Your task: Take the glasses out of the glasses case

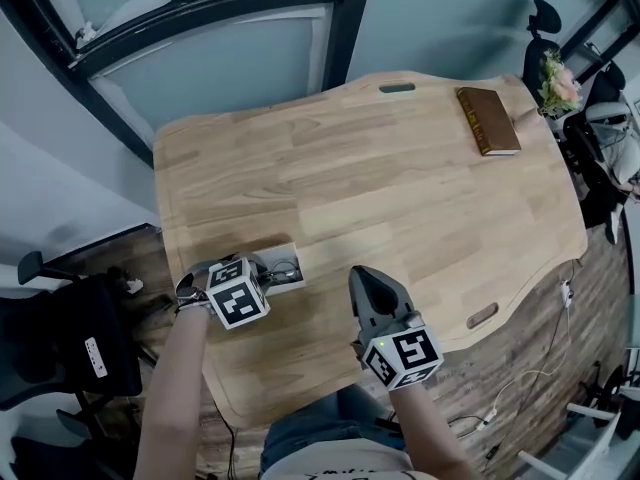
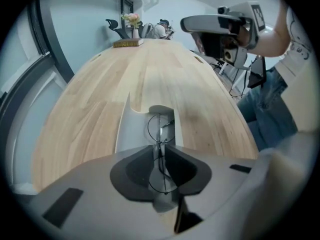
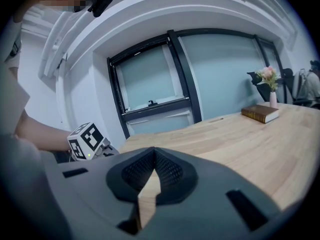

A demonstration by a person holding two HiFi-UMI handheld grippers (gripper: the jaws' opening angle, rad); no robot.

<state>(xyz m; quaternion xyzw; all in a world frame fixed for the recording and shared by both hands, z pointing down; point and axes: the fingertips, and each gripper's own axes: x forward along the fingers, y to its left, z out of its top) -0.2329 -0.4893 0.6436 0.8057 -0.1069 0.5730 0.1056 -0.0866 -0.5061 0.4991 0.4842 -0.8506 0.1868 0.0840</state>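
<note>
Find glasses (image 2: 159,132) folded inside open case (image 2: 131,130), near table's (image 1: 400,188) near-left edge. Set case long axis along table's length, far end aimed at table's book (image 1: 488,120) end. Set glasses long axis the same way: thin round wire lenses one behind the other, one past the jaw tips, one under them.

Mark left gripper (image 2: 159,147) as pointing steeply down into case, jaws a narrow slit apart, straddling the bridge wire. Pads not seen pressing; glasses lying flat in case.

Mark right gripper (image 3: 155,149) as closed, tips together, nothing between. Place it above table's near edge, well apart from case.

Log book as brown, lying flat at table's far end; cover print too small to read. Log flowers (image 1: 558,80) at that same far end, beside book.

Read only black-and-white square codes on each gripper's cube (image 1: 238,294). Flag white tag (image 1: 95,356) on chair (image 1: 50,338) off table's left side as unreadable.
</note>
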